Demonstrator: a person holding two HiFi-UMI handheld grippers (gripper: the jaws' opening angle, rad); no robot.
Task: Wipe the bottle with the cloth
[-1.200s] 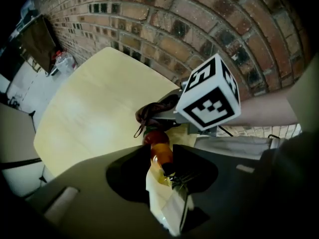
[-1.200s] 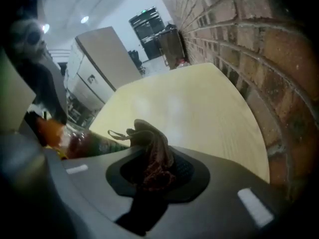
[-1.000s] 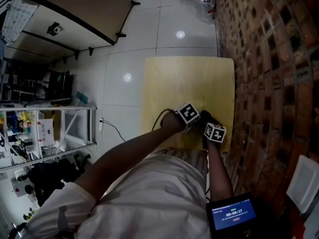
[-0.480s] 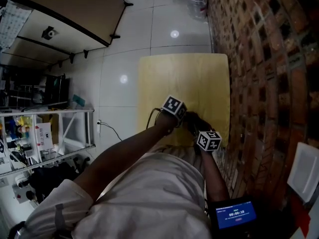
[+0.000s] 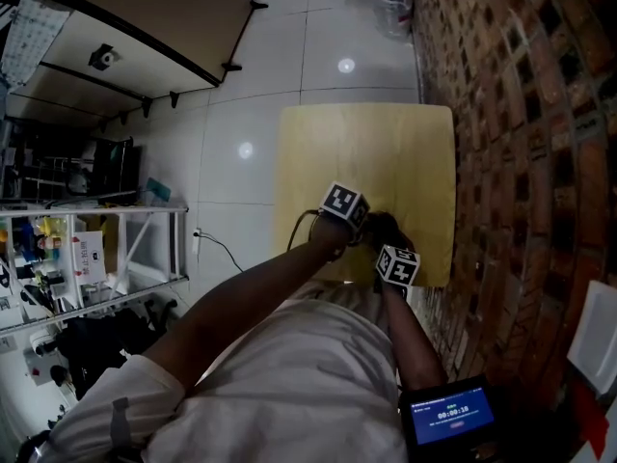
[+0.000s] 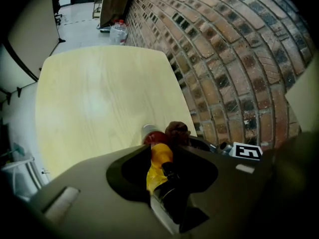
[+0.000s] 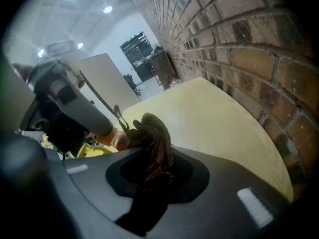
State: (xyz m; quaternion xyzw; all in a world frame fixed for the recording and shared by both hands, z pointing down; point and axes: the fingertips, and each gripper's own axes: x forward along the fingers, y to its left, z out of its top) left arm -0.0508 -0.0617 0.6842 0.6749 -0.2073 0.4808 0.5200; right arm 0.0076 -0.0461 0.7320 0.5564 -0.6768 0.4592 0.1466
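Note:
My left gripper (image 6: 160, 157) is shut on a bottle (image 6: 158, 159) with a yellow label, a red neck and a pale cap, which points out over the wooden table (image 6: 99, 93). A dark brown cloth (image 7: 152, 143) is bunched in my right gripper (image 7: 152, 169), which is shut on it. In the left gripper view the cloth (image 6: 177, 132) rests against the bottle's neck, on its right. From the head view both grippers sit close together at the table's near edge, the left gripper (image 5: 353, 222) just above the right gripper (image 5: 386, 245), and the bottle is hidden there.
A brick wall (image 5: 521, 133) runs along the table's right side. The table (image 5: 366, 152) stretches away bare beyond the grippers. A large water jug (image 5: 390, 6) stands on the tiled floor far off. Shelving (image 5: 87, 258) is at the left.
The left gripper has rolled, turning the bottle with it. The right gripper with the cloth has slid back toward the person beside the left gripper.

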